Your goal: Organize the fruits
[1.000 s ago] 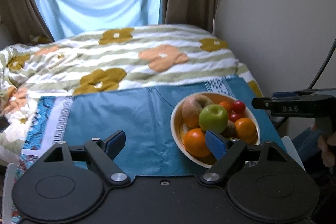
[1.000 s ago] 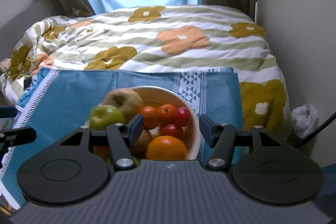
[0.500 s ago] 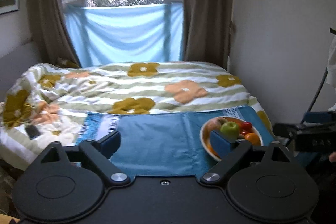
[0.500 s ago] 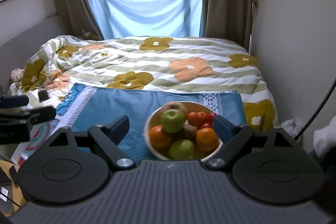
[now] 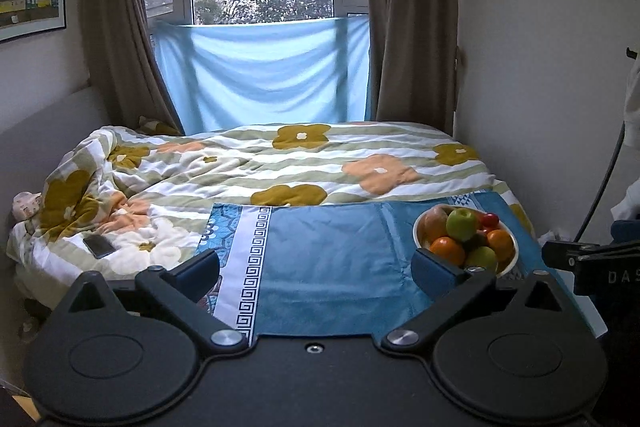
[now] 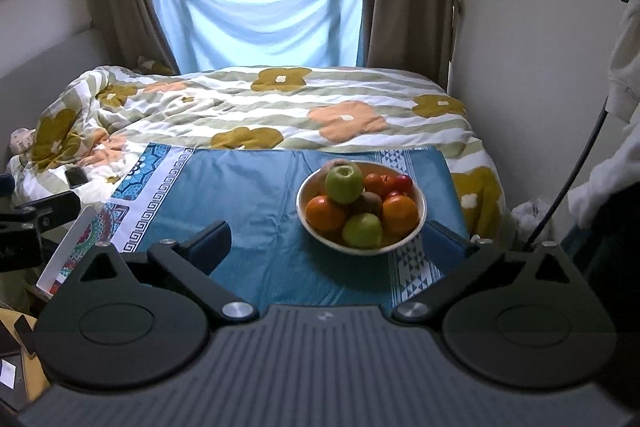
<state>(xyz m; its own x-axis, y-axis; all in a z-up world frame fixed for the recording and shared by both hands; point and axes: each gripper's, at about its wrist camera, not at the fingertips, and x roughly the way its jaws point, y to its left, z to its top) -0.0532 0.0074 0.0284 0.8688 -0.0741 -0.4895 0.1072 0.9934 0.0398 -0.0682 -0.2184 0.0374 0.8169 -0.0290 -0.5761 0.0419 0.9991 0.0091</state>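
A cream bowl (image 6: pixel 419 205) of fruit stands on a blue cloth (image 6: pixel 256 195) at the bed's near right. It holds green apples (image 6: pixel 344 183), oranges (image 6: pixel 325 213), red tomatoes and a brownish apple. The bowl also shows in the left wrist view (image 5: pixel 513 254) at the right. My left gripper (image 5: pixel 316 269) is open and empty, held back from the cloth, left of the bowl. My right gripper (image 6: pixel 326 241) is open and empty, pulled back from the bowl. Part of the right gripper shows at the right edge of the left wrist view.
A flowered duvet (image 5: pixel 280 163) covers the bed behind the cloth. A phone (image 5: pixel 99 246) lies on the duvet at the left. A wall (image 6: pixel 540 27) and a hanging cable (image 6: pixel 568 183) are to the right. Curtains and a window are at the back.
Both grippers have pulled back and up from the bowl. The right gripper's jaws have opened wider. The bowl now looks smaller and farther in both views.
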